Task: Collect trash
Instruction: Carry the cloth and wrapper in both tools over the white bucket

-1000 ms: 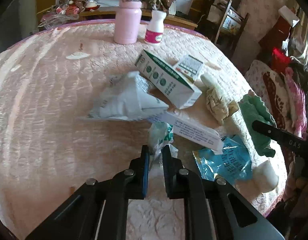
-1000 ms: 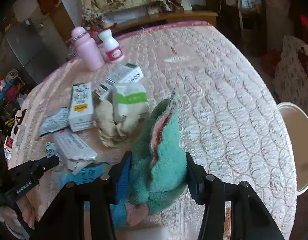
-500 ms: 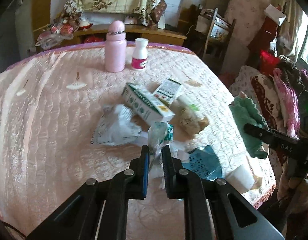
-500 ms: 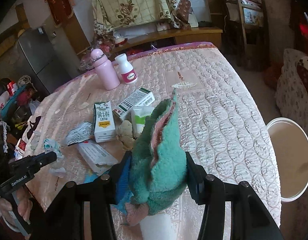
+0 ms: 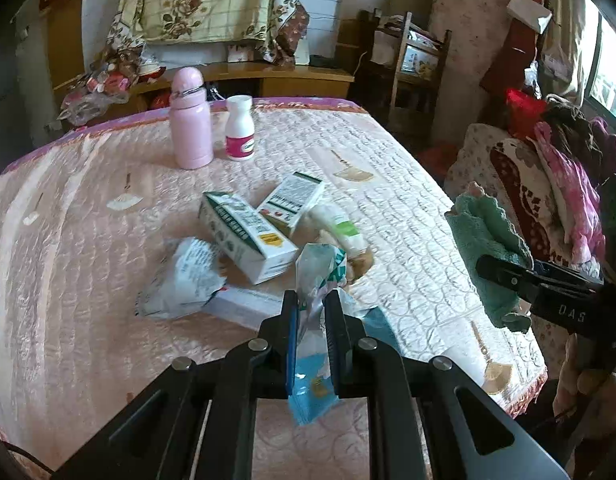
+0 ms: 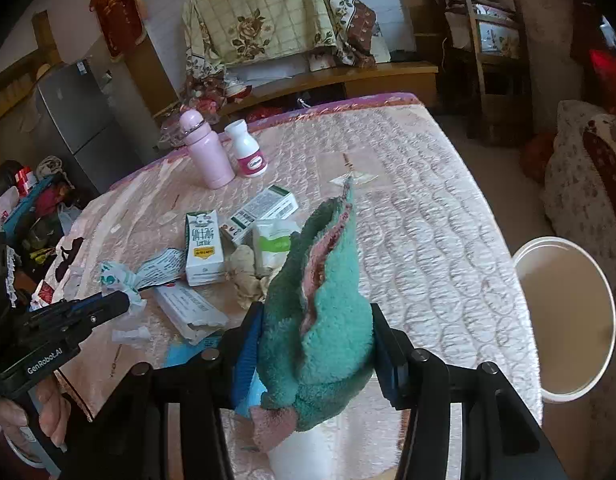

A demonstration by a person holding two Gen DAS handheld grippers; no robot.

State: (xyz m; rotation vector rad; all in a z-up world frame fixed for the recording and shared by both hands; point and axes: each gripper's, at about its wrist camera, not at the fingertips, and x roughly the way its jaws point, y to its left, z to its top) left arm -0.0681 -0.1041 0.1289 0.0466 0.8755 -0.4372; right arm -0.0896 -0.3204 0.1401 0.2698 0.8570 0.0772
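Crumpled wrapper [image 5: 318, 272] hangs pinched in the left gripper [image 5: 311, 312] above cartons [image 5: 247, 236] littering the table [image 5: 87, 280]; the right gripper [image 6: 314, 344] clamps a green towel [image 6: 324, 304] beside a white bin [image 6: 564, 320].

I see a pink quilted bed [image 5: 87, 280] filling mid-frame. At its upper centre stand a pink bottle [image 5: 189, 136] and white pill bottle [image 5: 239, 128]; below lie a milk carton [image 5: 247, 236], green-white box [image 5: 291, 198], crumpled wrapper [image 5: 183, 280] and blue packet [image 5: 312, 388].
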